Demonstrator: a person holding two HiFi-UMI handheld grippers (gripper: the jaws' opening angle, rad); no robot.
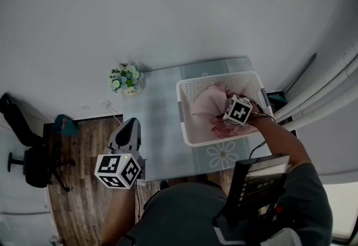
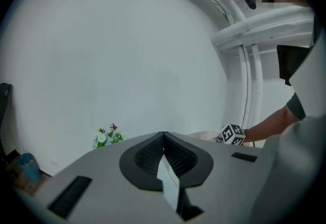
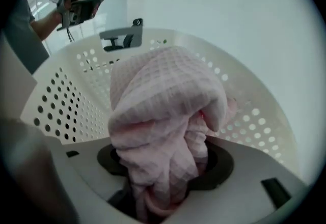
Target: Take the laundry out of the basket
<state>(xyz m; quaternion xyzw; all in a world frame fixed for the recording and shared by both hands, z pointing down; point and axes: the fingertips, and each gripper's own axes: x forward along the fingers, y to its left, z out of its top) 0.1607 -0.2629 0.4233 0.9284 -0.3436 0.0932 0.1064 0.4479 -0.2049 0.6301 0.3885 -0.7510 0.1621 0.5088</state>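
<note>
Right gripper (image 3: 163,183): closed on a bunch of pale pink waffle-weave cloth (image 3: 163,111). The fabric is bunched between the pads and mounds up over them in the right gripper view. The gripper points steeply down into the white perforated plastic laundry basket (image 1: 185,112), at its right side.

Left gripper (image 1: 132,123): jaws together, nothing of the laundry between them. It hangs well to the left of the basket, off the near-left edge of the pale patterned surface (image 1: 156,116).

Location of laundry: all visible pink cloth is inside the basket walls. The gripped part stands higher than the rest, which lies on the basket floor.

Progress, judged: early. A grip is made, but the cloth is not yet clear of the rim, and no laundry lies on the surface. Left to do: lift the bunch over the rim, set it down outside, and check for further pieces beneath, which cannot be told from here.
</note>
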